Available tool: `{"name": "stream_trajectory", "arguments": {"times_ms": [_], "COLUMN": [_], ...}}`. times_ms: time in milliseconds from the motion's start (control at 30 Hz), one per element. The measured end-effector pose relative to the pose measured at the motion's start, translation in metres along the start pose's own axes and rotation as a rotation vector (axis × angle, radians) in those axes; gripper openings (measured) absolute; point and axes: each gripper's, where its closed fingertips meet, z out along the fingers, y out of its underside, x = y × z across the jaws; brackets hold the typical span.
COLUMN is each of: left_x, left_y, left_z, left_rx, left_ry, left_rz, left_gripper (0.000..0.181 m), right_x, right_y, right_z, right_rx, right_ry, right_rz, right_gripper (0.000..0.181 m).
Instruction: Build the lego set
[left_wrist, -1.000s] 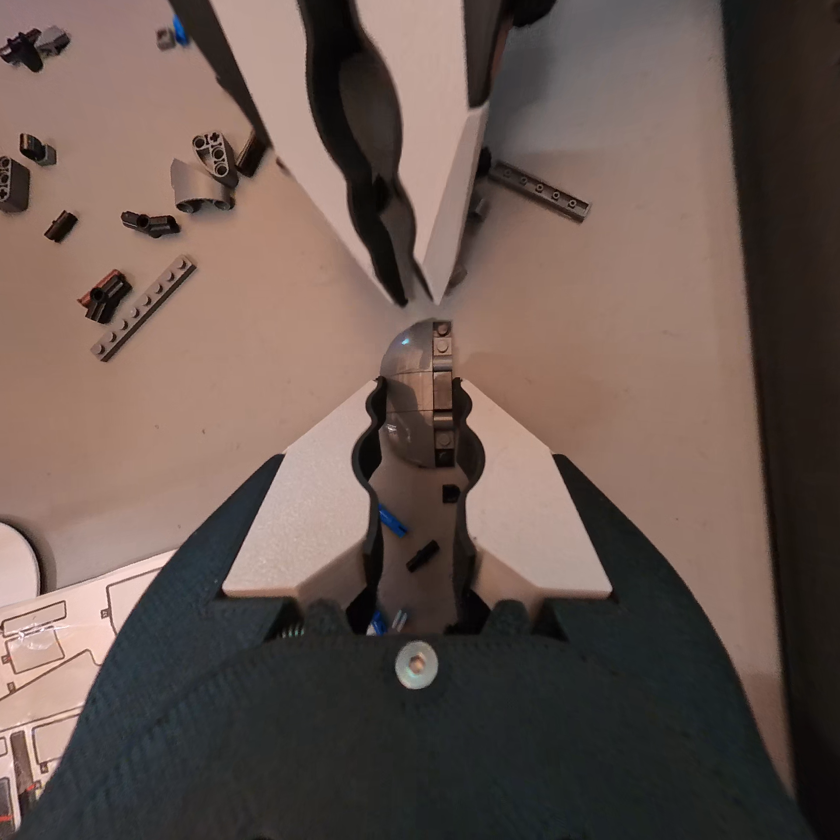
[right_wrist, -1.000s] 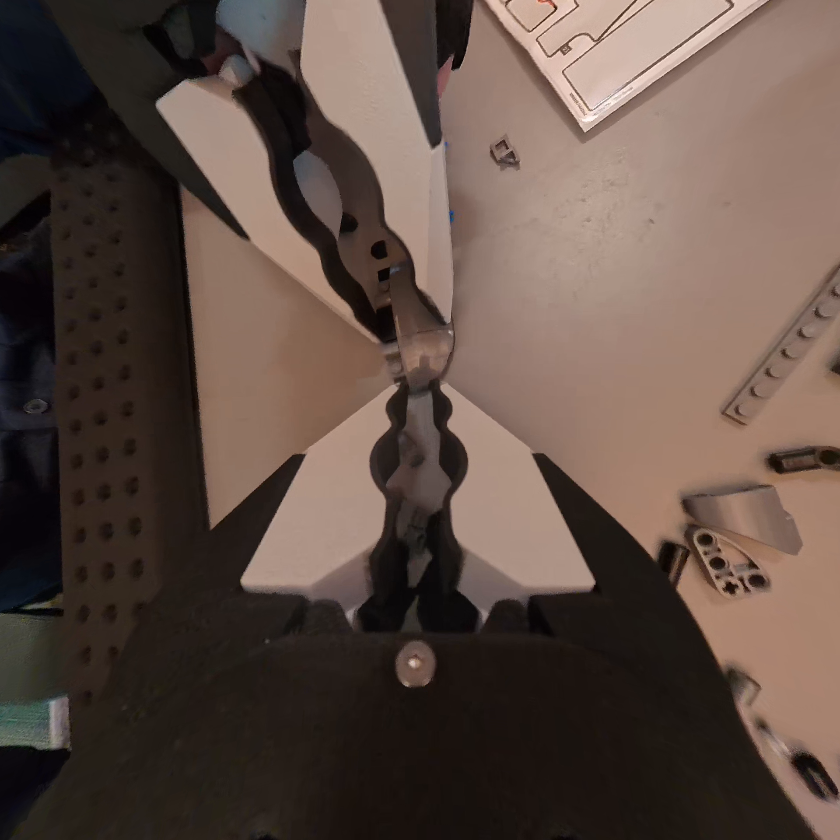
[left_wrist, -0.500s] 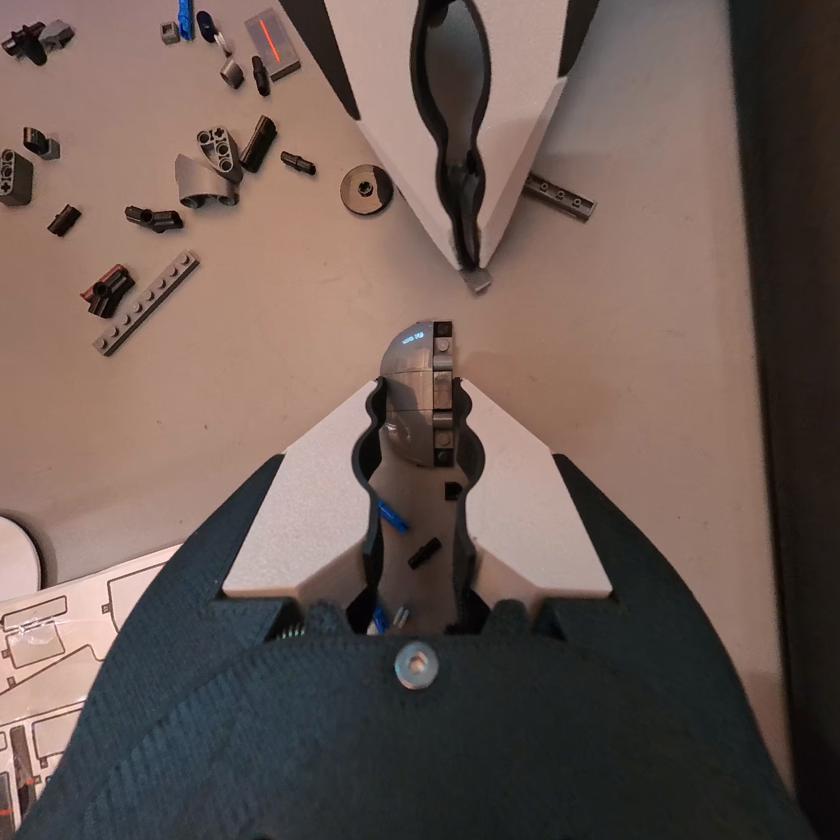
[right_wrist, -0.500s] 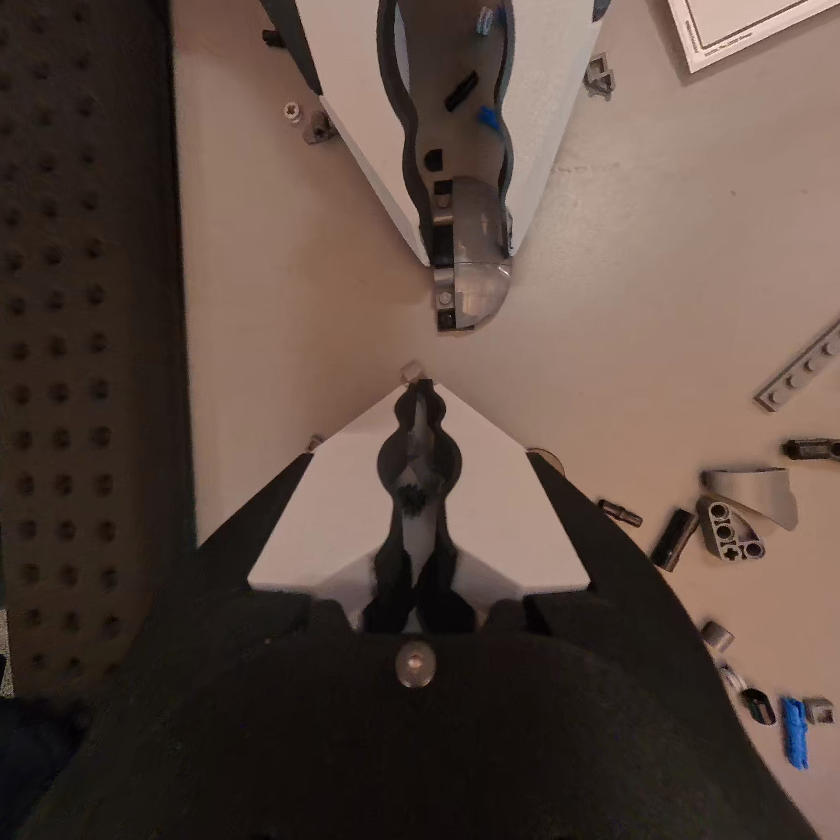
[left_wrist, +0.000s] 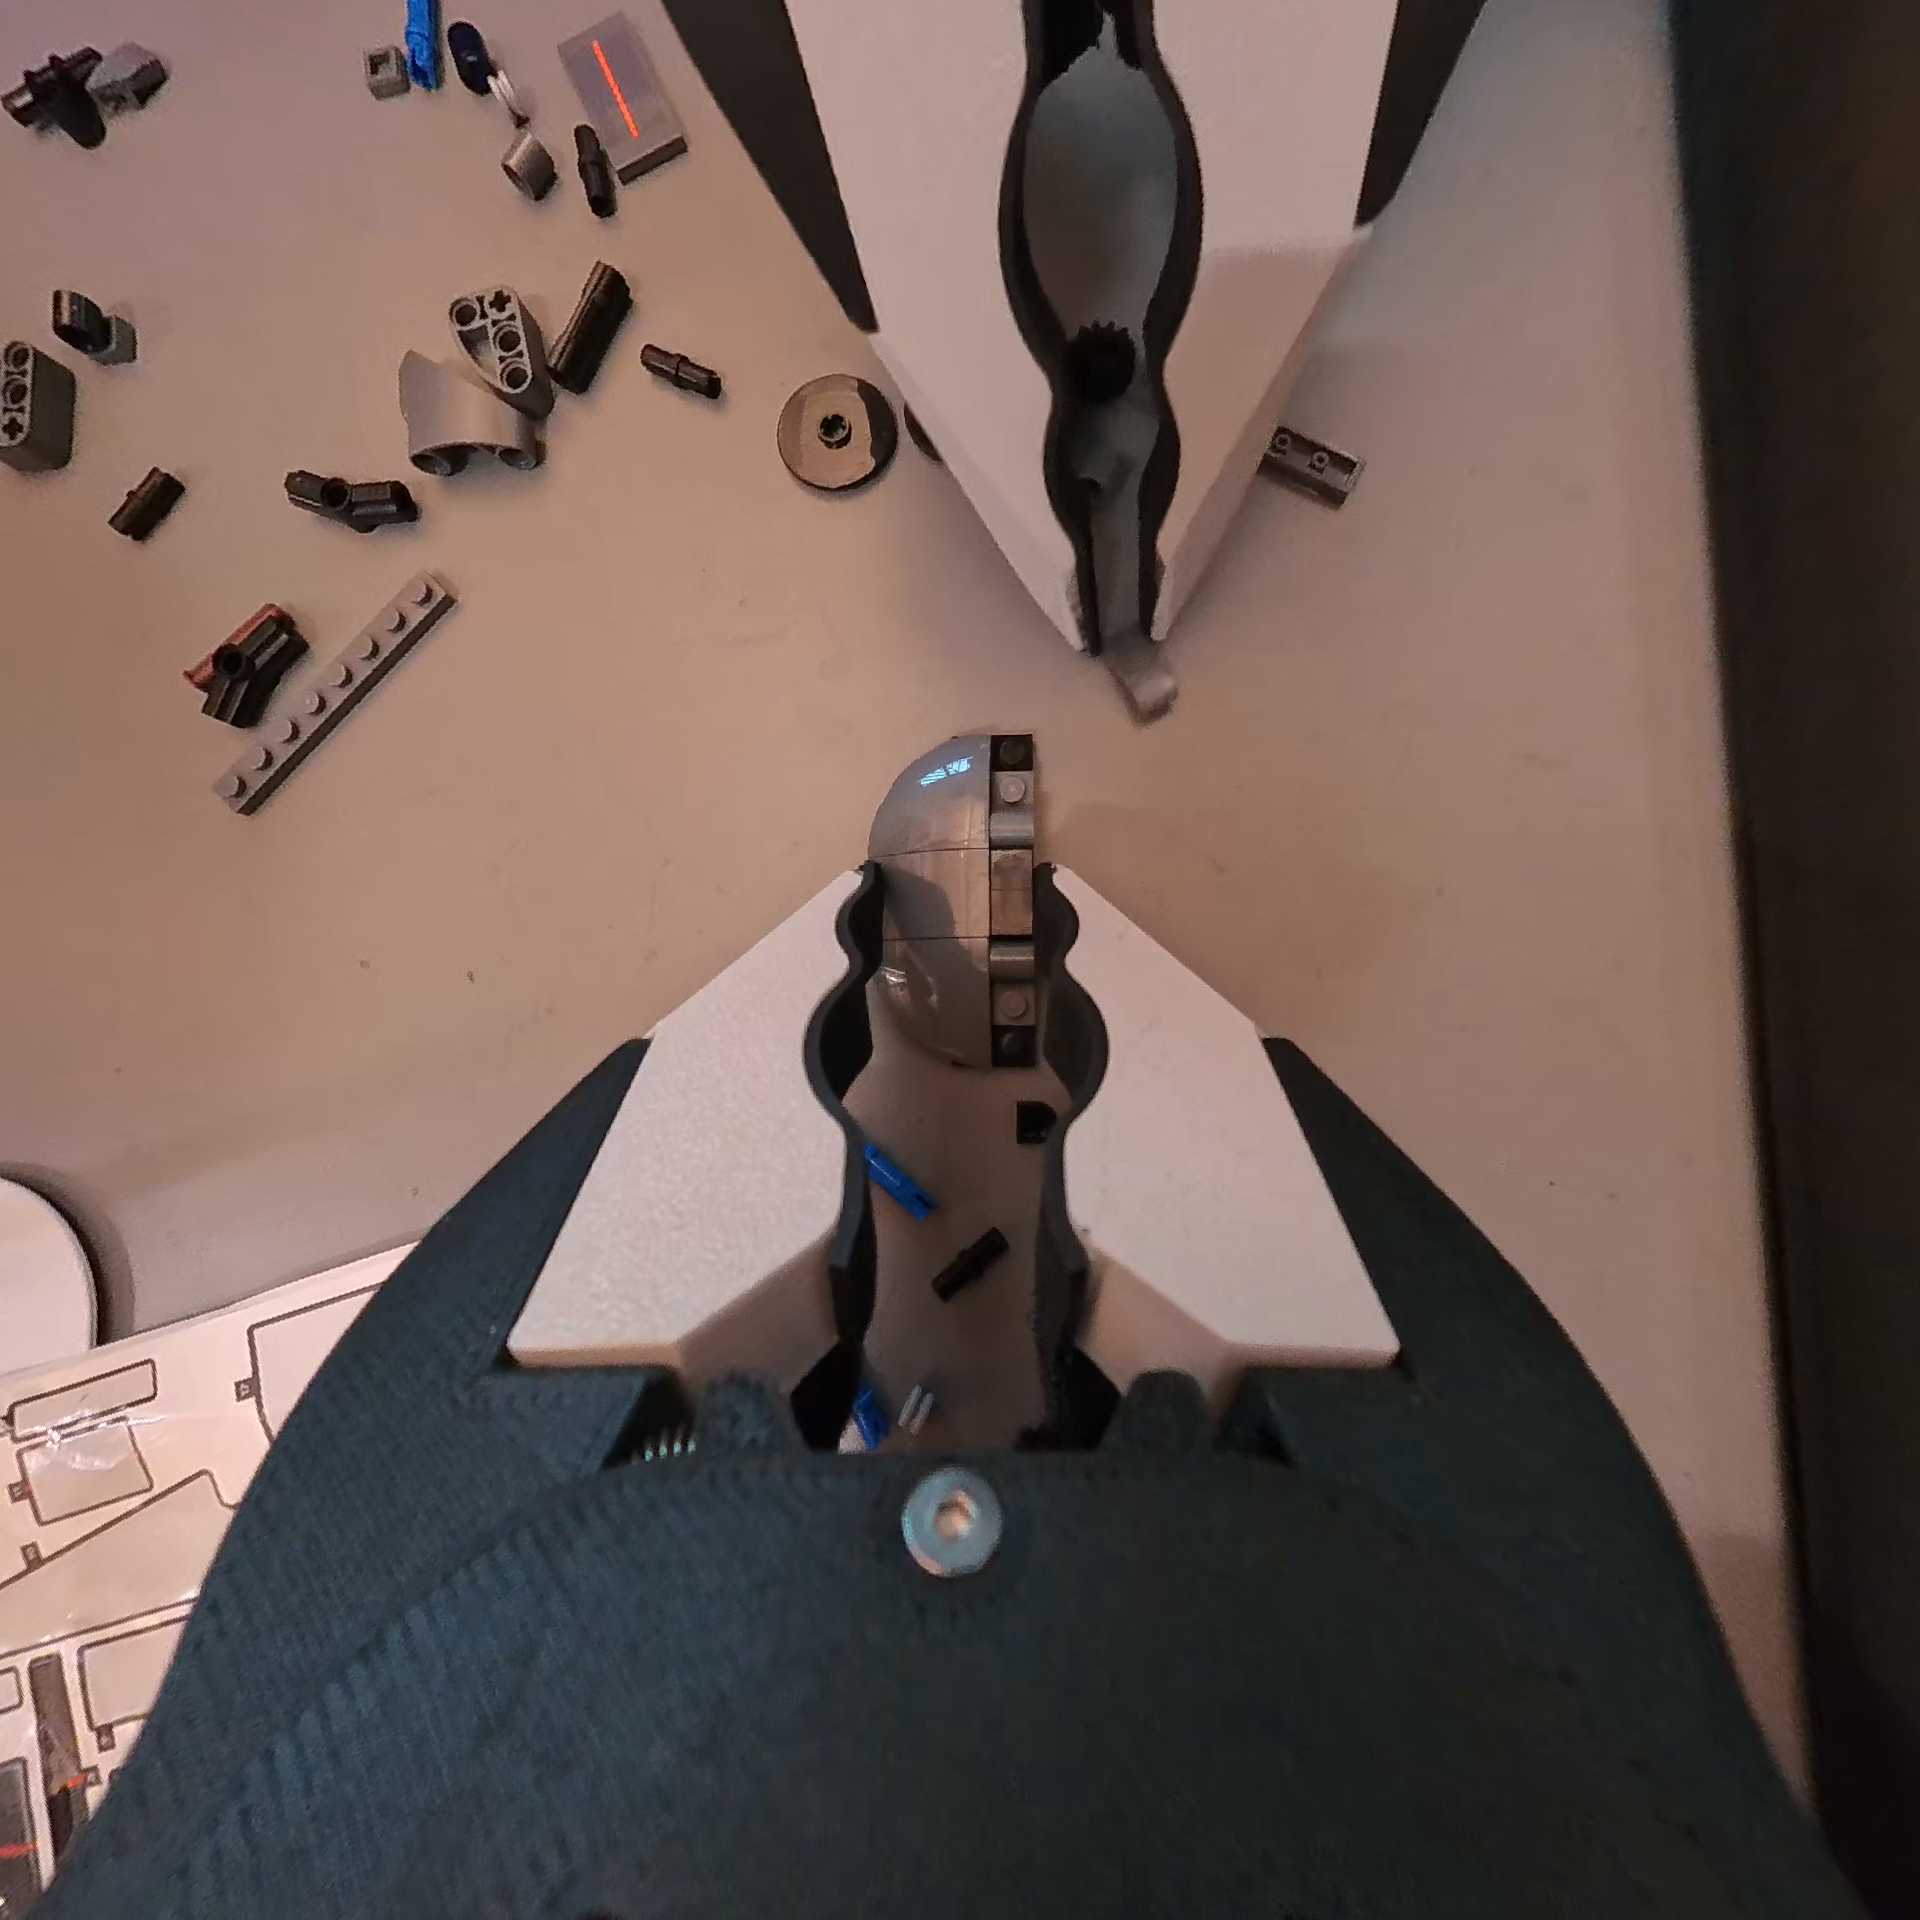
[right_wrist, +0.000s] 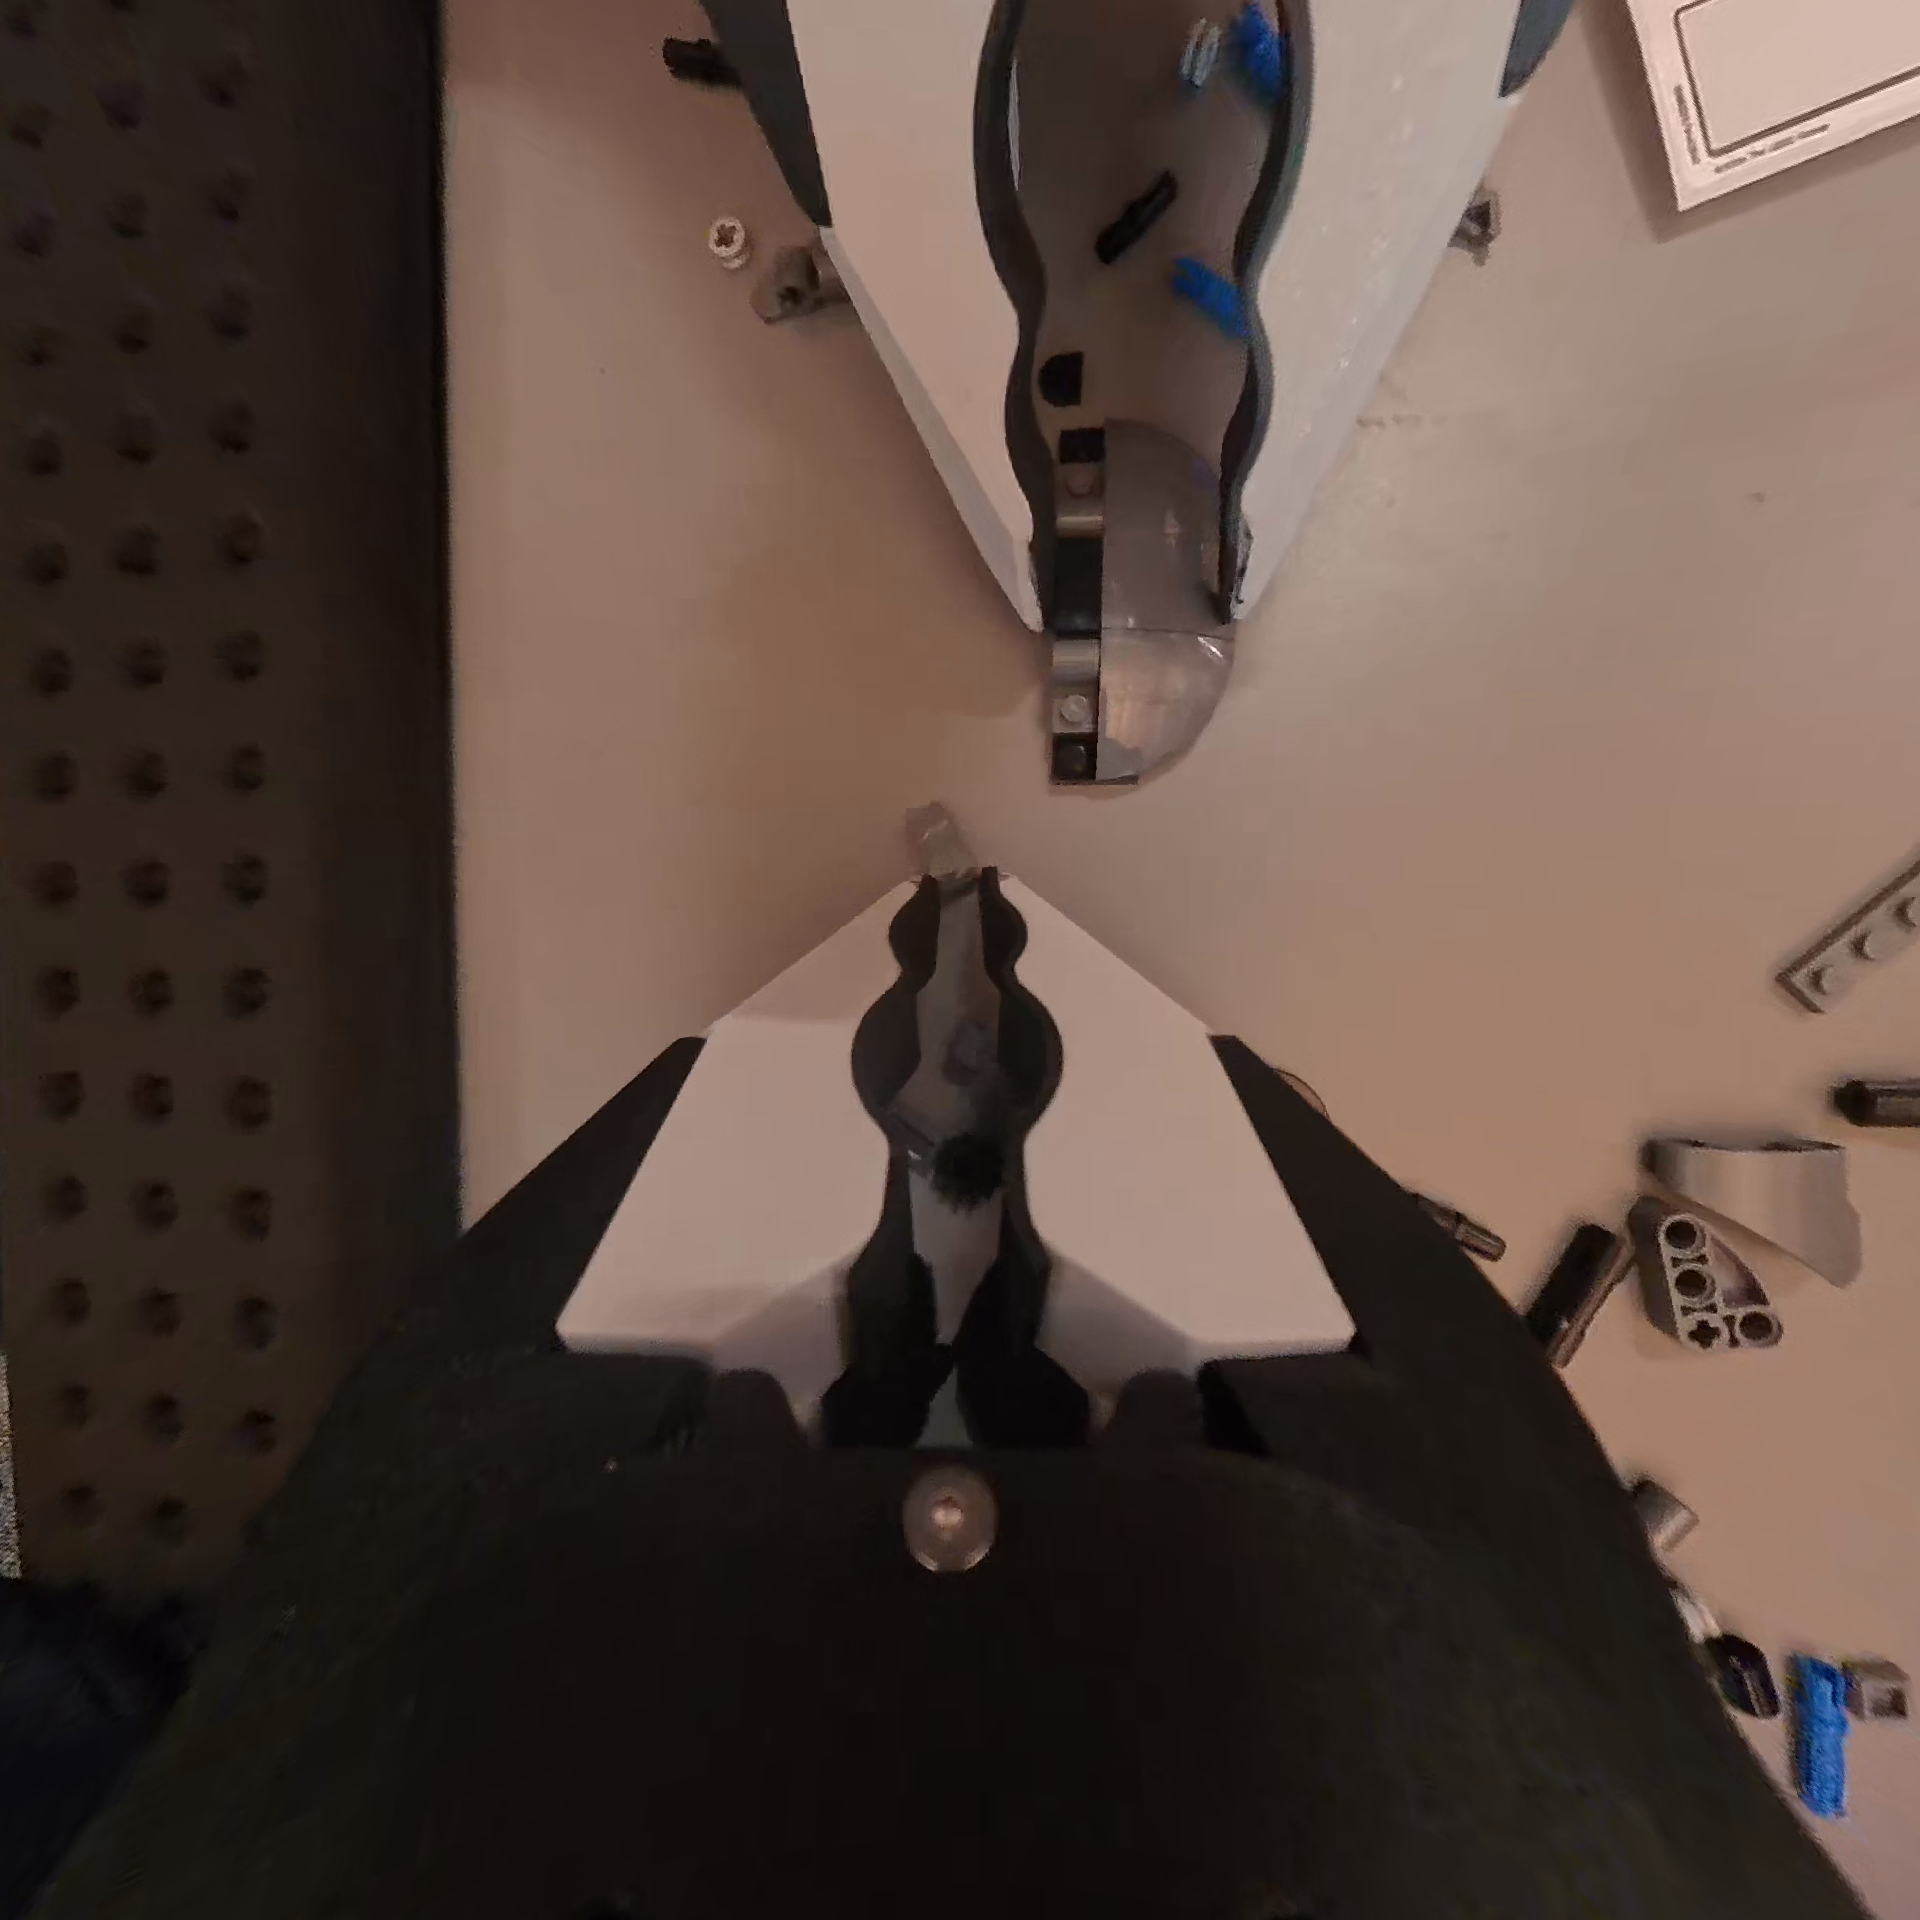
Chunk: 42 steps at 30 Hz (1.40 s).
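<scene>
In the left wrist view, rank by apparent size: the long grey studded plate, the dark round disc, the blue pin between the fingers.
1. Long grey studded plate, clearly longest.
2. Dark round disc.
3. Blue pin, smallest; whether it lies nearer the camera is unclear, so its true size is unsure.

Grey half-dome assembly (left_wrist: 961, 894), apparently clamped upright

No legible writing anywhere; only outline diagrams on the instruction sheet (left_wrist: 94, 1455), print too small.
</scene>
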Motion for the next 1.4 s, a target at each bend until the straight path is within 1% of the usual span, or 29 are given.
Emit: {"name": "stream_trajectory", "arguments": {"times_ms": [100, 367, 533, 733, 867, 967, 1267, 1400], "left_x": [0.0, -0.001, -0.002, -0.002, -0.002, -0.002, -0.002, -0.001], "left_y": [0.0, 0.0, 0.001, 0.001, 0.001, 0.0, 0.0, 0.0], "left_z": [0.0, 0.0, -0.001, 0.0, 0.0, 0.0, 0.0, 0.0], "left_rx": [0.0, -0.005, -0.008, -0.01, -0.008, -0.007, -0.006, -0.006], "left_ry": [0.001, -0.007, -0.01, -0.011, -0.008, -0.007, -0.005, -0.005], "left_rz": [-0.001, 0.002, -0.001, -0.002, -0.007, -0.008, -0.009, -0.01], "left_gripper": [0.027, 0.027, 0.027, 0.027, 0.027, 0.027, 0.027, 0.027], "right_x": [-0.002, -0.005, -0.002, 0.014, 0.018, 0.02, 0.02, 0.021], "right_y": [-0.002, -0.008, -0.014, -0.019, -0.022, -0.02, -0.02, -0.021], "right_z": [0.001, 0.005, 0.001, -0.003, -0.002, 0.0, 0.002, 0.002], "right_rx": [0.0, 0.007, 0.043, 0.113, 0.152, 0.151, 0.159, 0.154], "right_ry": [-0.007, 0.003, 0.02, 0.023, -0.02, -0.036, -0.07, -0.047], "right_rz": [-0.001, -0.035, -0.031, 0.129, 0.233, 0.285, 0.351, 0.342], "right_gripper": [0.009, 0.006, 0.006, 0.006, 0.006, 0.006, 0.006, 0.006]}}
